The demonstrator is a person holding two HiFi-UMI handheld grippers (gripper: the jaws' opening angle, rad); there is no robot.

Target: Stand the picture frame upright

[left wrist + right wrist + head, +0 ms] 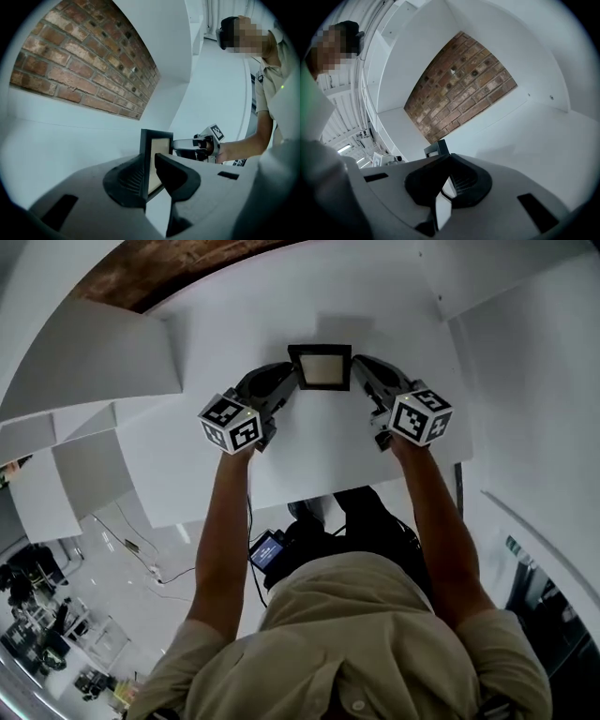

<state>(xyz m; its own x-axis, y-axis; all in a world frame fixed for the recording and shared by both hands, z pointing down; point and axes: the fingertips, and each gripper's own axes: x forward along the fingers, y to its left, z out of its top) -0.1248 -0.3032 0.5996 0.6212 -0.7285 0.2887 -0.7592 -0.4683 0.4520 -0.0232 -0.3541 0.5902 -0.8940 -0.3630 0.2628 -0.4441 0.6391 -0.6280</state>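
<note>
Picture frame (320, 367) sits between both grippers at the far side of the white table (309, 465), pale face turned my way. Left gripper (292, 381): jaws clamped on the frame's left edge, dark border pinched between the pads. Right gripper (360, 371): jaws nearly together, nipping the right edge. Can't tell whether the bottom edge touches the table. Brick wall (84, 65) behind
</note>
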